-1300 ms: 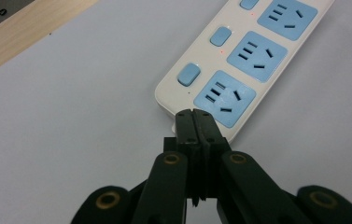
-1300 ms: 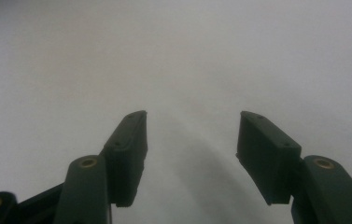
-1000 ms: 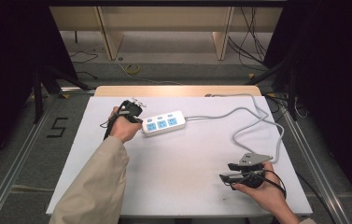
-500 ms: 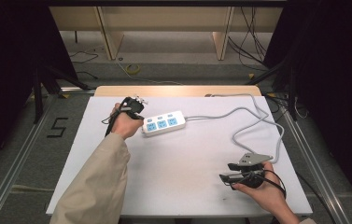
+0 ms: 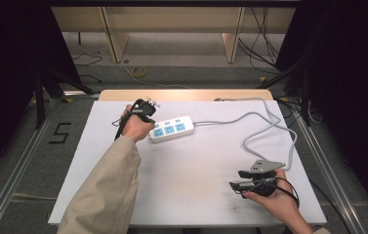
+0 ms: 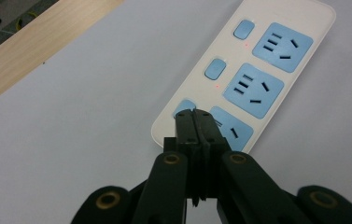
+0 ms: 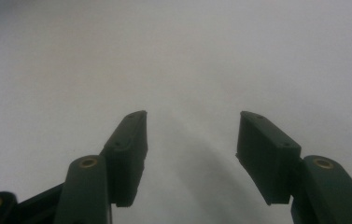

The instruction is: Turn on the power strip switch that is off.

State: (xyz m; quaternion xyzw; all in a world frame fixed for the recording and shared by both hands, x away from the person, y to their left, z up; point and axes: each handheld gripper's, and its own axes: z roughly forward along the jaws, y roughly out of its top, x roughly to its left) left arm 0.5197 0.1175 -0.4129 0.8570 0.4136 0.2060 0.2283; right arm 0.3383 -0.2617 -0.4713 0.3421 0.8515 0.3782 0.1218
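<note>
Left gripper view: pressed closed left gripper [image 6: 193, 116] fingers onto nearest switch [image 6: 183, 107] of power strip [image 6: 276, 56] near worktop [image 5: 196, 195] far edge, likely toggling it; kept right gripper [image 7: 191, 135] open, idle near front-right corner.

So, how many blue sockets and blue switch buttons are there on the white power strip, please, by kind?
On the white plastic power strip:
Blue sockets: 3
Blue switch buttons: 3
Total: 6
The shut jaws of the left gripper partly cover the nearest button.
</note>
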